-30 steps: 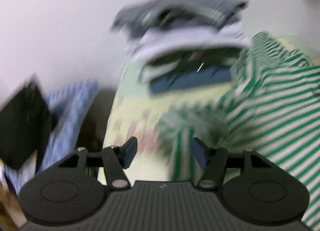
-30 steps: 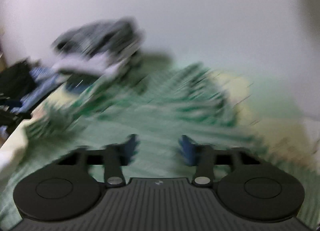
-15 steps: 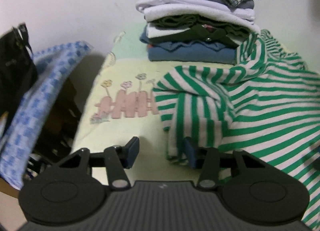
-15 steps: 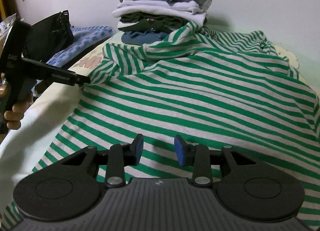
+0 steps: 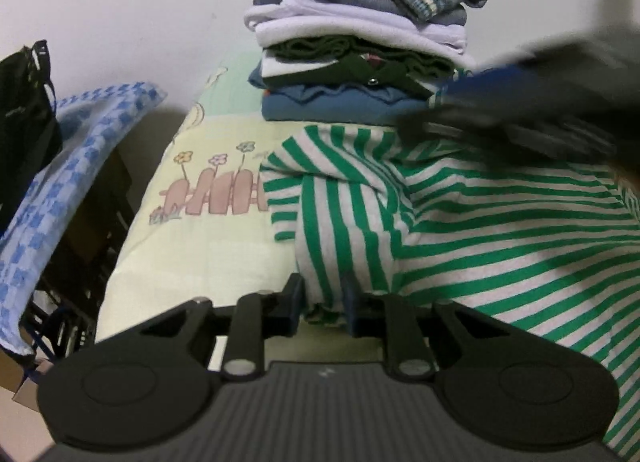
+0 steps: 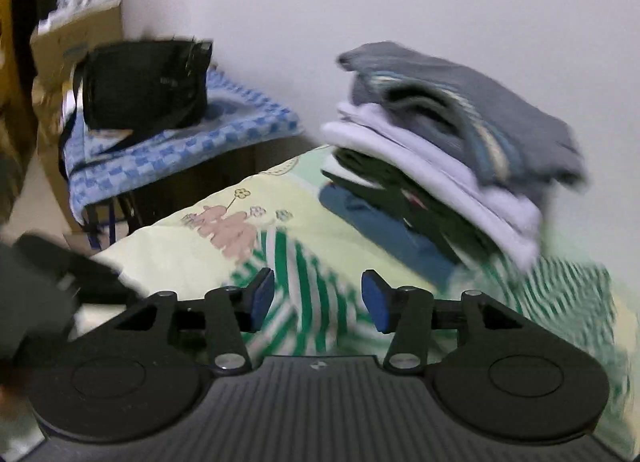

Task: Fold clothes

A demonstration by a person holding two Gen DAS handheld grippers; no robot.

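A green and white striped shirt point(image 5: 500, 230) lies spread on the bed, one sleeve drooping toward the bed's left edge. My left gripper point(image 5: 323, 302) is at that sleeve's end. Its jaws are closing, the bunched cloth fills the gap between them, and both pads touch it. My right gripper point(image 6: 318, 298) hovers over the same corner of the shirt point(image 6: 304, 274), and its view is blurred. Its jaws are opening, with striped cloth under the gap and neither pad pressing on it. In the left wrist view it is a dark blur at upper right.
A tall stack of folded clothes point(image 5: 360, 46) stands on the pale printed bed sheet point(image 5: 208, 230) against the white wall. Left of the bed, a blue checked cloth point(image 5: 60, 166) hangs over a stand with a black bag point(image 6: 144, 82) on it. A cardboard box point(image 6: 76, 34) is behind.
The left gripper's jaws have narrowed onto the sleeve end and it has dipped a little. The right gripper has swung fast to the shirt's left corner, rolled, and spread its jaws wider.
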